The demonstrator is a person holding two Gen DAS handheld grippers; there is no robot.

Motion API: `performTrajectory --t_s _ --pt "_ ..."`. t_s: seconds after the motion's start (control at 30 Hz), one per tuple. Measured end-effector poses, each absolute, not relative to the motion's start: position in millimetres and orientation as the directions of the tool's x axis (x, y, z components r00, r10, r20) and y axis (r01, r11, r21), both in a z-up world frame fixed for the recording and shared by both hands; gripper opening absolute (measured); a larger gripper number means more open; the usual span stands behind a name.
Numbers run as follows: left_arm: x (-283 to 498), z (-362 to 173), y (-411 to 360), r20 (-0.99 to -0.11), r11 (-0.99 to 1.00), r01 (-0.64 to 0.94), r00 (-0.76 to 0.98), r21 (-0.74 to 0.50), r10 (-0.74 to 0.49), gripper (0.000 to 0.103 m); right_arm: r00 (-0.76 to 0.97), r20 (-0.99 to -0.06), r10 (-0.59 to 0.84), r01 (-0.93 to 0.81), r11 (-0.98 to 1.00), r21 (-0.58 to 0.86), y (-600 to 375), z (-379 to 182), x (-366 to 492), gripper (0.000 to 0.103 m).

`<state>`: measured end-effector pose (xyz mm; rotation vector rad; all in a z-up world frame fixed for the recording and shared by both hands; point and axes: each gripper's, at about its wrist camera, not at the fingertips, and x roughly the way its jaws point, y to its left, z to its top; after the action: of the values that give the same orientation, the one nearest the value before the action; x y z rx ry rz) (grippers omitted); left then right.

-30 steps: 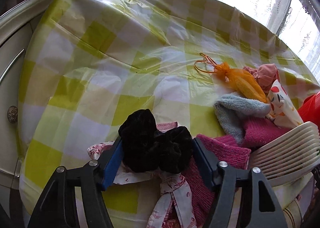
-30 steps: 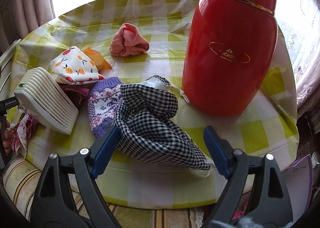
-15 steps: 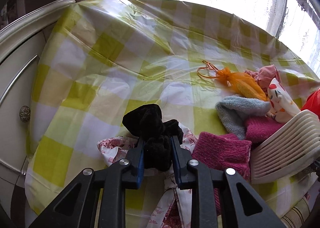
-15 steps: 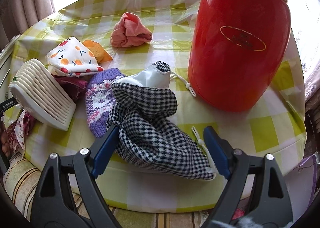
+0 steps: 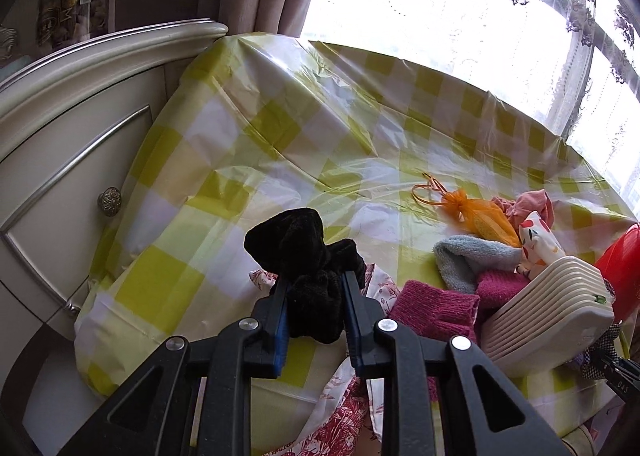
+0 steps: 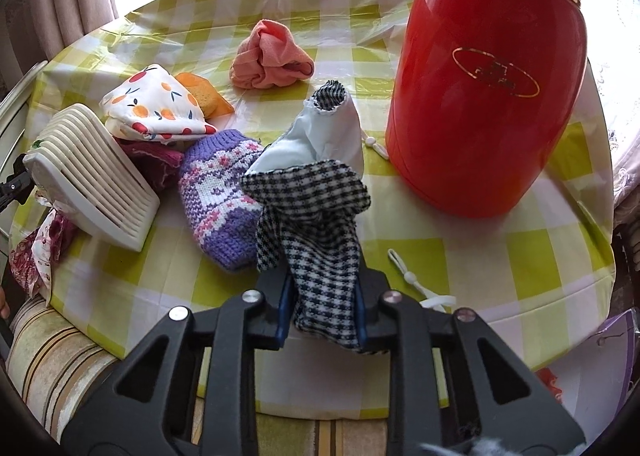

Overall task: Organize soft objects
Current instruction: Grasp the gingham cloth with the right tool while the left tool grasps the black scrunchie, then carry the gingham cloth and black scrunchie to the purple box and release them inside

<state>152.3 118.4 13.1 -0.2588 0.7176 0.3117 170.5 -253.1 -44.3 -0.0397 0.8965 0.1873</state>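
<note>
My left gripper (image 5: 314, 296) is shut on a black velvet scrunchie (image 5: 304, 264) and holds it lifted above the near edge of the checked table (image 5: 280, 144). My right gripper (image 6: 322, 304) is shut on a black-and-white houndstooth pouch (image 6: 316, 224) with a white lining, raised off the table. A purple knit hat (image 6: 220, 196), a fruit-print cloth (image 6: 156, 104), a pink cloth (image 6: 272, 56), an orange mesh bag (image 5: 480, 216), a grey-blue towel (image 5: 464, 260) and magenta knits (image 5: 436, 308) lie on the table.
A tall red thermos (image 6: 492, 96) stands at the right. A white slotted rack (image 6: 92, 176) sits at the left near edge, also in the left wrist view (image 5: 548, 320). A cream cabinet (image 5: 72, 136) stands left of the table. A white cord toggle (image 6: 416, 284) lies near the front edge.
Both grippers have closed: the left on the black scrunchie, the right on the houndstooth pouch. Both items have been lifted off the table and the left gripper has pulled back.
</note>
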Motion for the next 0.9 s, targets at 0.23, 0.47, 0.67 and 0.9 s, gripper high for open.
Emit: performTrajectory --t_s 0.23,0.47,0.67,0.9 --pt "135.9 22.1 105.5 -0.659 0.928 -0.350 0.729 -0.126 0.186 0.024 0.633 -0.759 0.153 -0.188 0.981 0.040 -254.3 -34.9 156.0 0.020" --pt "122.2 30.6 91.9 -0.647 0.936 -0.325 0.744 -0.135 0.166 0.024 0.655 -0.739 0.159 -0.186 0.981 0.047 -261.0 -23.0 138.5 0.019" --pt "113.5 39.0 76.8 -0.636 0.946 -0.294 0.758 -0.139 0.142 0.024 0.665 -0.728 0.165 -0.179 0.982 0.060 -268.6 -14.6 125.6 0.019" --pt "105.0 48.0 63.2 -0.626 0.953 -0.264 0.771 -0.148 0.117 0.024 0.676 -0.718 0.165 -0.170 0.983 0.066 -278.2 -3.9 110.4 0.019"
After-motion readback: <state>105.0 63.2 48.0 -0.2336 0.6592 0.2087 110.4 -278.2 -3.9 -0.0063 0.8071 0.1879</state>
